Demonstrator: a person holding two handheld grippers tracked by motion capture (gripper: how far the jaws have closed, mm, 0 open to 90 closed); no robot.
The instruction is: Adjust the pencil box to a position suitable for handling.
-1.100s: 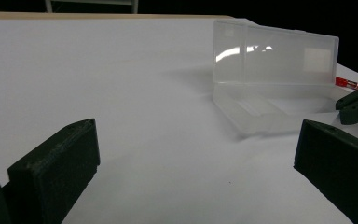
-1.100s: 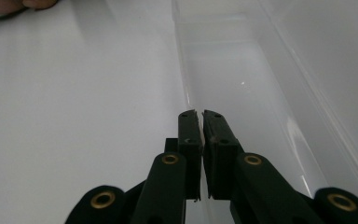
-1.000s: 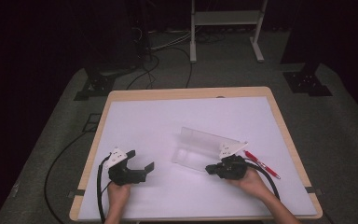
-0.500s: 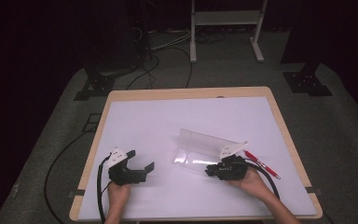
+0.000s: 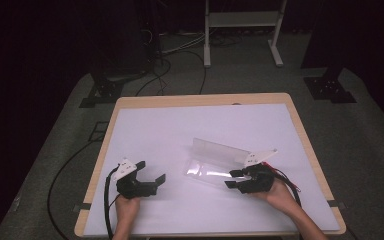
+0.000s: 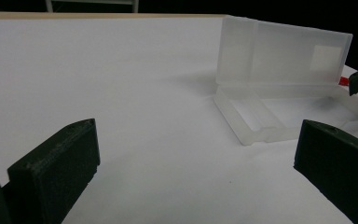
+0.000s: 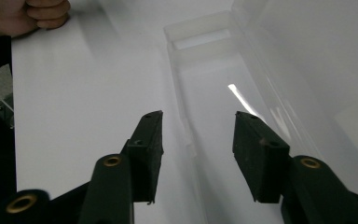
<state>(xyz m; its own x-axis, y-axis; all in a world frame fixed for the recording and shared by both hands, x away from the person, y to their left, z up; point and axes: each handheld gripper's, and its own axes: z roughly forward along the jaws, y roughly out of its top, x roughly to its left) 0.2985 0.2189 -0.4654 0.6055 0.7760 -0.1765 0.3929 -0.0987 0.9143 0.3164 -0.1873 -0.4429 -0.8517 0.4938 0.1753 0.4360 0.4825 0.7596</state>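
A clear plastic box (image 5: 205,172) lies open on the white table top, its lid (image 5: 217,150) standing upright behind the shallow base. My right gripper (image 5: 234,179) sits at the box's right end. Its jaws have just been opening and stand apart. In the right gripper view (image 7: 200,140) the base's thin near wall runs between them, untouched by the pads. My left gripper (image 5: 151,171) rests on the table to the left of the box, wide open and empty (image 6: 193,172). The left gripper view has the box (image 6: 279,93) ahead to the right.
A red pen (image 5: 292,187) lies behind the right hand near the table's right edge; its tip (image 6: 342,81) peeks out past the box. The white sheet (image 5: 180,130) covers a wood-edged table. Cables and a stand's legs are on the dark floor beyond.
The right gripper's jaws have gone from shut to open. The box's lid has swung up from a lower tilt to upright. The left gripper has stayed put.
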